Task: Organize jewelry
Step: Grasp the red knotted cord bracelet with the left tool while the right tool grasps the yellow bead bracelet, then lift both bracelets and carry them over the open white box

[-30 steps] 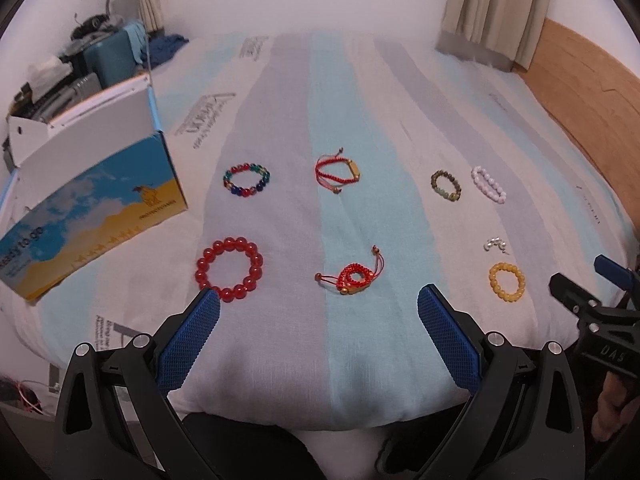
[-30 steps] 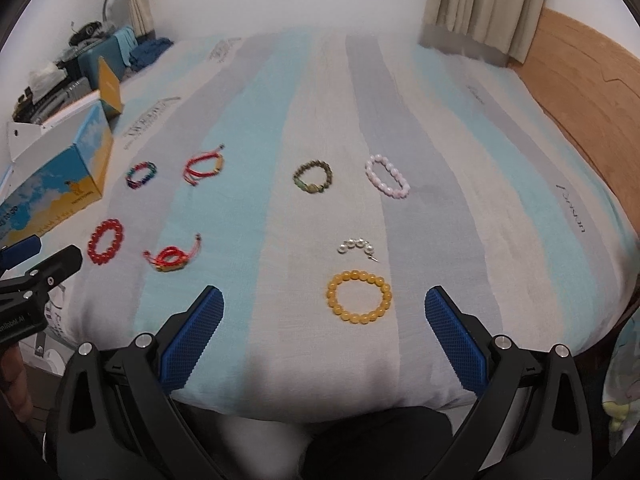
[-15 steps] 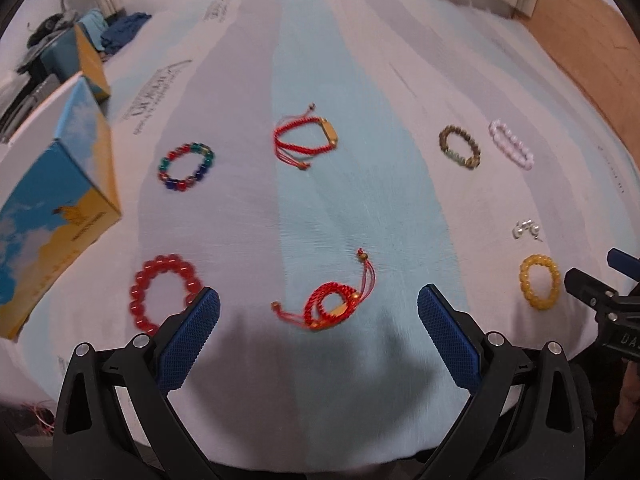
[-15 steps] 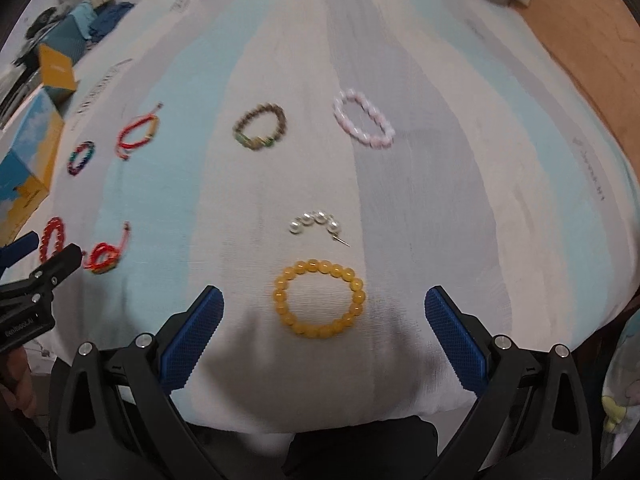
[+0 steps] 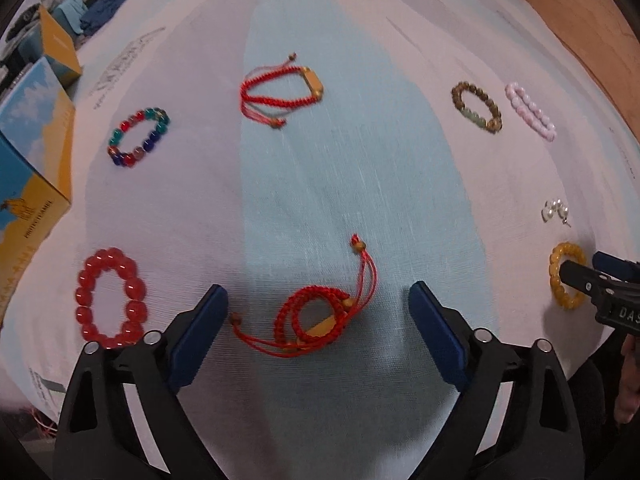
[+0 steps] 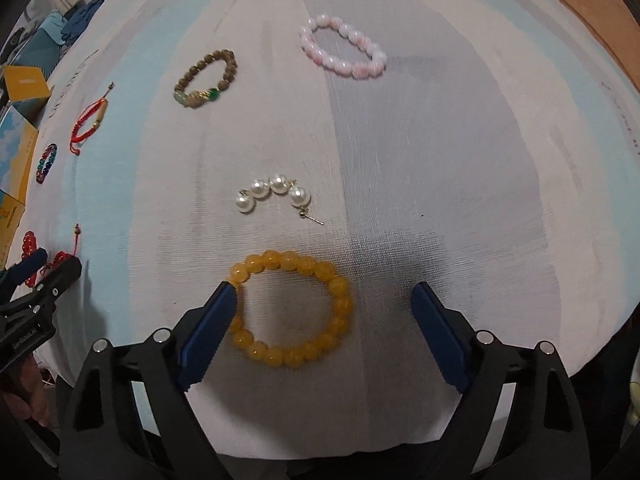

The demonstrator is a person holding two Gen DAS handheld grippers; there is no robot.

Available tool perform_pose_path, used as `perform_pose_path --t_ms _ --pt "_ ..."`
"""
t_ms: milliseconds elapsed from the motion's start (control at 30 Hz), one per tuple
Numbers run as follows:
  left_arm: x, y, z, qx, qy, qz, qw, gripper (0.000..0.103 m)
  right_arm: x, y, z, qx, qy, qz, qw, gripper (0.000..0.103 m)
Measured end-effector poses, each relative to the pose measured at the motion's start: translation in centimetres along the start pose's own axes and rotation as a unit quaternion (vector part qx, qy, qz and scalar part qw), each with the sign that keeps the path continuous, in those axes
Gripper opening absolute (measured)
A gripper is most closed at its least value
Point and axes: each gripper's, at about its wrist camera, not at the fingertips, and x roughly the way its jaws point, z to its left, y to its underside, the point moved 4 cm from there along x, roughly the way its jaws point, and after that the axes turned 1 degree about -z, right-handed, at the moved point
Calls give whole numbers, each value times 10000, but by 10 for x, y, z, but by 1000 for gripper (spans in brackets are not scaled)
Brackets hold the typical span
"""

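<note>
Both tongs lowered closer since earlier, left gripper (image 5: 318,312) agape around red cord bracelet (image 5: 316,316), right gripper (image 6: 324,308) spread wide astride yellow bead bracelet (image 6: 294,308) (left pad (image 6: 208,328) overlapping beads), pearl earring (image 6: 274,196) just ahead.

pearl earring (image 6: 274,193) behind bead bracelet (image 6: 292,308), on bedsheet (image 6: 440,160)

Bedsheet (image 6: 440,160): woven cloth, matt, visible weave.
Yellow bead bracelet (image 6: 294,308): translucent, glossy beads.
Pearl earring (image 6: 274,194): shiny pearls, thin metal post.
Near red cord bracelet (image 5: 316,316): braided cord, matt.
Red bead bracelet (image 5: 110,294): glossy, glassy.
Box (image 5: 32,160): printed cardboard.
Gripper pads (image 6: 208,328): matt blue.
</note>
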Motion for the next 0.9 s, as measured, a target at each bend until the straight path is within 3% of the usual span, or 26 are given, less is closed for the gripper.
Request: perform_pose_path --t_ms 200,467,700,900 --pt "8 -1 1 11 35 -11 10000 82 5 4 -5 -63 107 -67 9999 73" --pt "4 4 8 -9 115 -43 9999 49 4 15 -13 -61 227 -185 9996 51" --pt "-3 9 11 75 217 0 9997 26 -4 19 -22 -57 287 -220 9993 11" --pt "-12 12 12 96 275 -33 9996 16 -12 24 -24 11 179 -341 9993 9"
